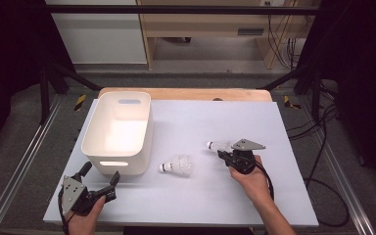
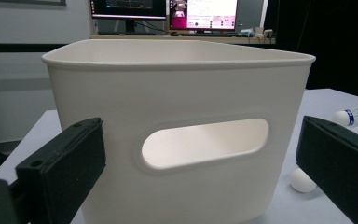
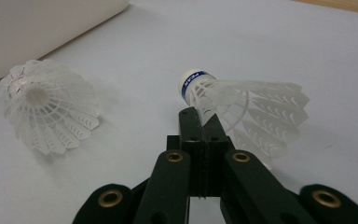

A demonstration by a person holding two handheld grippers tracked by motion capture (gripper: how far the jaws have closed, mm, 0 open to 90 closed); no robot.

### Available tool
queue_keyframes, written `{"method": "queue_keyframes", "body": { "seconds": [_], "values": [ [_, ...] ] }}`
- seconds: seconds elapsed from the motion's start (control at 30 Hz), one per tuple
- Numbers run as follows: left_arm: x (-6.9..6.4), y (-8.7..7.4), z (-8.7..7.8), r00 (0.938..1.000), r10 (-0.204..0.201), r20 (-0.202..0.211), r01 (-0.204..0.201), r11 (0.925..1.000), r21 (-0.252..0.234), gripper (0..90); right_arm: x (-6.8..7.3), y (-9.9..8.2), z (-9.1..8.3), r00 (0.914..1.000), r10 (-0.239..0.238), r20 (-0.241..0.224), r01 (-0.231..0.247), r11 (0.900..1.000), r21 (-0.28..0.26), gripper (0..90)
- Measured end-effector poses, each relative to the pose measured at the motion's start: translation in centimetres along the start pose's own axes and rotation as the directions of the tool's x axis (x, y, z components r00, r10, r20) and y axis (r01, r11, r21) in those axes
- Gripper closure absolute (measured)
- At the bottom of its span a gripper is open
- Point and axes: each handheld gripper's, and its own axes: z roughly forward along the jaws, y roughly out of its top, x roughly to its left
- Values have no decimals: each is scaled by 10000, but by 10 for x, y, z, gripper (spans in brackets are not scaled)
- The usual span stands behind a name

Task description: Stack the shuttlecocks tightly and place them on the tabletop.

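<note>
A: High view, status?
B: Bin (image 1: 118, 132) empty; looks like nothing's in yet. One shuttle (image 1: 176, 166) loose on counter (image 1: 215, 191), left claw (image 1: 100, 176) spread wide, near bin.
A: Right claw (image 3: 200, 123)?
B: Clenched on 2nd shuttle (image 3: 242, 109), low over counter. Blue band lettering unreadable.

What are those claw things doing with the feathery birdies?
A person holds a claw in each hand. The right claw is shut on a shuttlecock on the white table. The left claw is open, facing the white bin. Another shuttlecock lies loose beside the bin.
</note>
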Motion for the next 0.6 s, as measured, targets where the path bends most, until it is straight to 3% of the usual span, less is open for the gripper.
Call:
{"method": "queue_keyframes", "body": {
  "seconds": [0.6],
  "values": [
    [0, 0, -1, 10000, 11, -12, -11, 10000, -1, 13, 13, -8, -9, 9966, -445, -691, 460, 9988, 195, 900]
  ]
}}
